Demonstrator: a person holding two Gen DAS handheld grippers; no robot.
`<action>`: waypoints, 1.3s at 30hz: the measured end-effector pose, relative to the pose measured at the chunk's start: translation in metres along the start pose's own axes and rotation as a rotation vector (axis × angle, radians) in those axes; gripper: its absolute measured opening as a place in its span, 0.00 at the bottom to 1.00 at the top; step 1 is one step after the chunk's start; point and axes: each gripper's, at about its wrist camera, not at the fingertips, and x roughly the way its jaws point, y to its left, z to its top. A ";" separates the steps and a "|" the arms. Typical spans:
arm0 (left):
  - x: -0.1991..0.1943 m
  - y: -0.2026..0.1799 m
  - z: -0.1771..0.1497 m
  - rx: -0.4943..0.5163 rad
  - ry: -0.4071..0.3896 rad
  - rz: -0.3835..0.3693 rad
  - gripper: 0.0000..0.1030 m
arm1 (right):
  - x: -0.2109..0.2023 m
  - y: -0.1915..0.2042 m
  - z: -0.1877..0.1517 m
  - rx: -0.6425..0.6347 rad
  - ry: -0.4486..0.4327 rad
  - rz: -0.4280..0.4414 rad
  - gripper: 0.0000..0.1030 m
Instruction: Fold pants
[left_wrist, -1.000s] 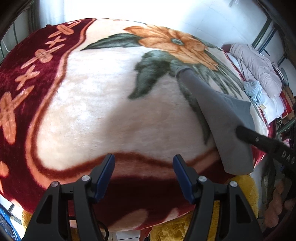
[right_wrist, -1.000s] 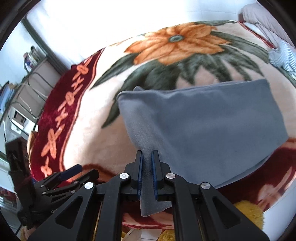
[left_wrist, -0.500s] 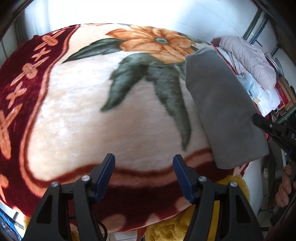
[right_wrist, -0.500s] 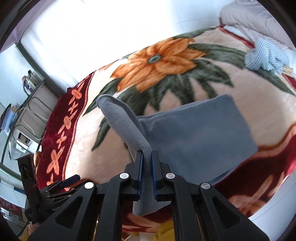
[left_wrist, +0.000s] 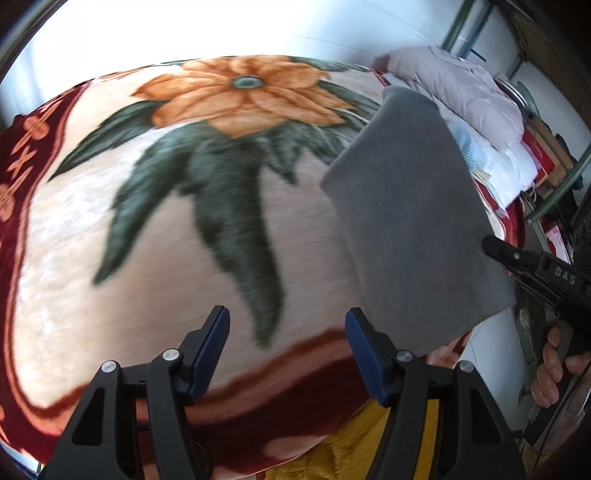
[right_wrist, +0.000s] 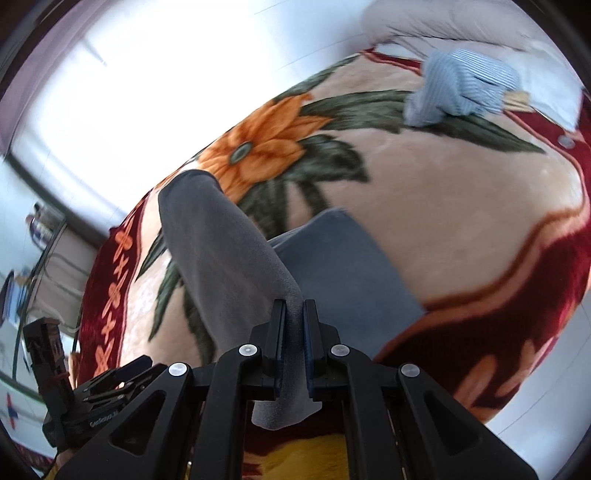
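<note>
The grey pants (left_wrist: 410, 221) lie folded on the flowered blanket (left_wrist: 166, 236), at the right of the left wrist view. My right gripper (right_wrist: 294, 314) is shut on an edge of the pants (right_wrist: 221, 266) and holds it lifted, so a grey fold arches over the flat lower layer (right_wrist: 343, 266). From the left wrist view the right gripper (left_wrist: 491, 245) shows at the pants' right edge, with a hand (left_wrist: 554, 369) on its grip. My left gripper (left_wrist: 286, 326) stands open above bare blanket, left of the pants, nothing between its fingers. Its black body (right_wrist: 107, 391) shows low left in the right wrist view.
A striped blue garment (right_wrist: 461, 88) and pale bedding (left_wrist: 465, 92) lie at the far end of the bed. The blanket's dark red border (right_wrist: 517, 317) runs along the near edge, with yellow fabric (left_wrist: 369, 450) below it. A shelf (right_wrist: 44, 236) stands at the left.
The right gripper has carried the pants' edge up and across, so the flat cloth now arches into a fold. The left gripper has slid sideways over the blanket, still open.
</note>
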 end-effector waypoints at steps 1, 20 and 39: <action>0.004 -0.005 0.002 0.005 0.004 -0.005 0.67 | 0.002 -0.008 0.003 0.011 -0.002 -0.011 0.09; 0.037 -0.058 0.051 0.003 -0.058 -0.095 0.52 | 0.025 -0.045 0.023 -0.023 0.035 -0.182 0.11; 0.111 -0.065 0.079 0.075 -0.010 -0.004 0.49 | 0.064 -0.067 0.000 -0.056 0.085 -0.187 0.21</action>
